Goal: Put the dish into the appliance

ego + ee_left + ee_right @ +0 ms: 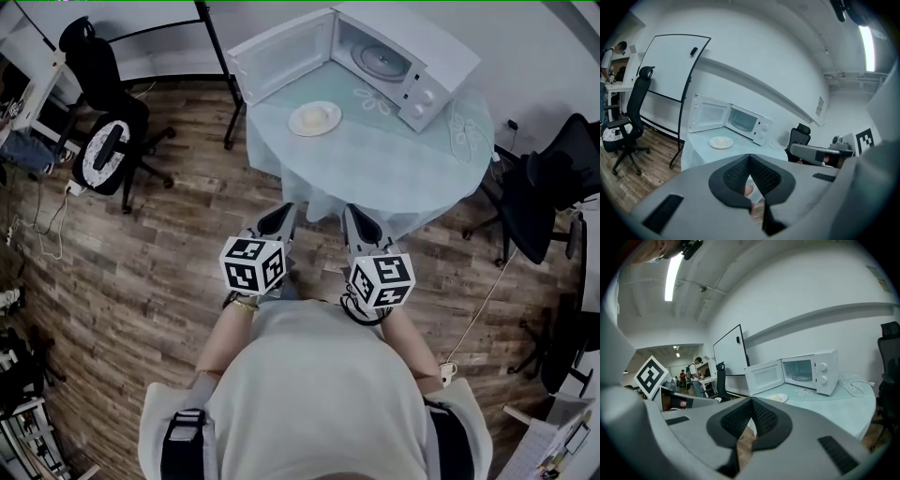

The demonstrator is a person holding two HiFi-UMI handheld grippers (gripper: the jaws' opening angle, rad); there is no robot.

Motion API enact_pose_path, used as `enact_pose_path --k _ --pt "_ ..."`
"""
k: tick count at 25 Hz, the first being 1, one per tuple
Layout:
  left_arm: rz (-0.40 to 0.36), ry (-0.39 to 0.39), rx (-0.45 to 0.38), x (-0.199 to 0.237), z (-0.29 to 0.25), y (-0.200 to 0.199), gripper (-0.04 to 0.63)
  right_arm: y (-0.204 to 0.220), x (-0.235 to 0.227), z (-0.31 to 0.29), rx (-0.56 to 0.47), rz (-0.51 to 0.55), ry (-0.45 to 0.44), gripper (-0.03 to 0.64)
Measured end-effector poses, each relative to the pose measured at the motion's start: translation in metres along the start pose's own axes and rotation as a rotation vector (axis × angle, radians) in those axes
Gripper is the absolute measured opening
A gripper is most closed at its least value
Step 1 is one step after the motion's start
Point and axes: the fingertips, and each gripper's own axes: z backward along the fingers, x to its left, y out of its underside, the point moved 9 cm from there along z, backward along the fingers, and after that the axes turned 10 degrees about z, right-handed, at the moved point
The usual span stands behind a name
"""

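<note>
Both closed and empty, the left gripper [284,214] and right gripper [354,214] hang before the pale-green round table [394,173], which holds a white round dish [315,118] and an open white microwave [398,56]. Only the gripper views show people [697,376] standing far off.

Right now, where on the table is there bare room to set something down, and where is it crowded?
The near half of the table, from the plate to the near edge, is bare, as is the strip right of the plate, before the microwave. Crowded: far left, where the plate sits by the open door.
</note>
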Motion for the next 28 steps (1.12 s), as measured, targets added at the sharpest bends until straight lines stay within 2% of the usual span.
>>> enact_pose_path --k 5,20,28 --pt "-0.031 0.044 0.052 0.040 -0.017 -0.031 0.009 -0.018 0.008 -0.043 -0.019 -0.020 0.070 0.005" --pt "-0.043 0.199 0.211 0.143 -0.070 -0.099 0.009 -0.042 0.042 -0.157 -0.002 -0.080 0.278 0.005" --pt "0.024 0.268 0.289 0.179 -0.108 -0.112 0.008 -0.044 0.047 -0.180 0.014 -0.099 0.388 0.005"
